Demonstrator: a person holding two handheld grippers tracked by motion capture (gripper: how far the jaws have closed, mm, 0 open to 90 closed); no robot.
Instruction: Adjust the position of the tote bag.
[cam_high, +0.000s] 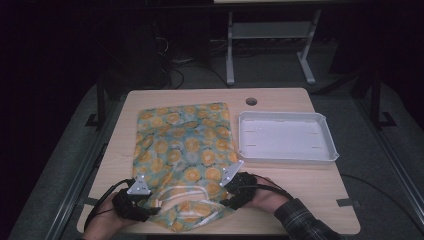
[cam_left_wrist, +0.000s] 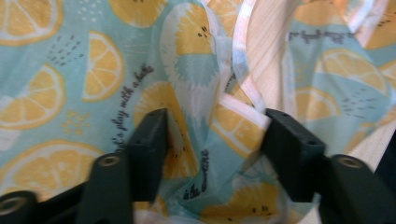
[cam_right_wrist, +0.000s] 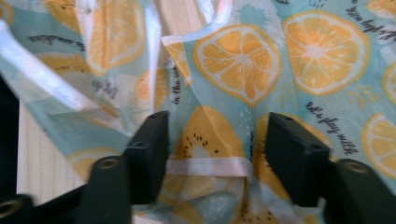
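Forearms enter at the near edge of the wooden table (cam_high: 300, 180), each hand working a gripper at the near end of the lemon-print cloth bag (cam_high: 185, 145). That bag lies flat, left of centre, its long axis running near to far, its handles and bunched mouth toward the person. A white tray (cam_high: 327, 152) sits to its right. Printed lettering is readable from the gripper views. The left gripper (cam_left_wrist: 215, 154) and right gripper (cam_right_wrist: 215, 154) stand half open — cloth bunched between the jaws, pads not visibly pressing.
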